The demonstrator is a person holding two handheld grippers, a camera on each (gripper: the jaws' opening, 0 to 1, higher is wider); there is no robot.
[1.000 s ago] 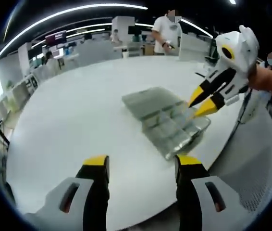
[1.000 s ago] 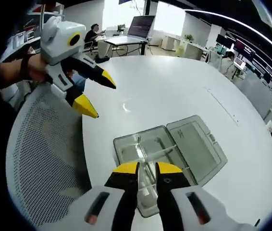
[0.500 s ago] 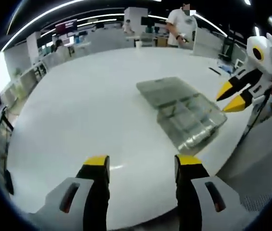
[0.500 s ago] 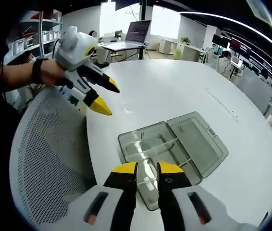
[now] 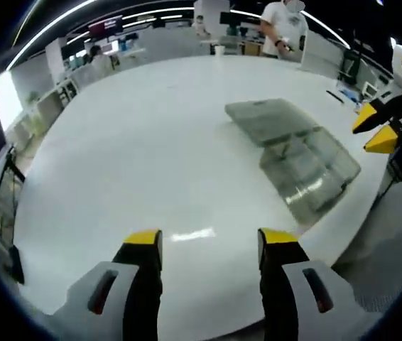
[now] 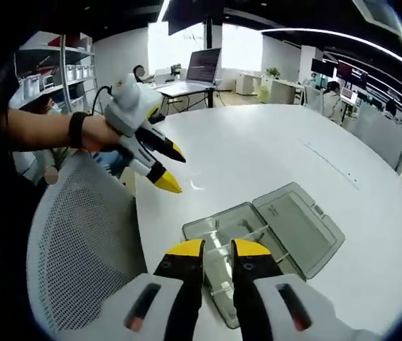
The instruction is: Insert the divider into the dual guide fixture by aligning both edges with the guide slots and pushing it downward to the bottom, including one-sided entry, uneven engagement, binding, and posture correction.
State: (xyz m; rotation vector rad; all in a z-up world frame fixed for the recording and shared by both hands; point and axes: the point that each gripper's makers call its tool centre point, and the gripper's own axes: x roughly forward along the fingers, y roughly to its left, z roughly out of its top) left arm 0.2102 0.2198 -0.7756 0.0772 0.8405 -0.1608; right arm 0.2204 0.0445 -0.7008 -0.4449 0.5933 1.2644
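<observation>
Left gripper (image 5: 209, 241): in the left gripper view its yellow-tipped jaws stand wide apart with only bare white tabletop between them, so released and holding nothing. In the right gripper view it hangs above the near table edge, a hand around its white body, jaws parted there too.

Right gripper (image 6: 216, 248): in the right gripper view the jaws are nearly together with just a thin gap. Can't tell if anything is pinched in there; they sit right over the near half of the box, low enough that I can't say whether they touch it. In the left gripper view it pokes in at the right edge, off the table's side, jaws a bit apart.

Box (image 6: 265, 240): clear grey plastic case lying open on the table (image 5: 137, 142), flat lid folded out away from the chair, tray half nearer the edge.

Divider (image 6: 247, 233): a thin clear strip runs across the tray half, looks seated between the walls, though too see-through to say how deep.

Chair (image 6: 87, 263): grey mesh back, just beside the table edge.

Background: a person in a white shirt (image 5: 284, 25) stands beyond the far side of the table.
</observation>
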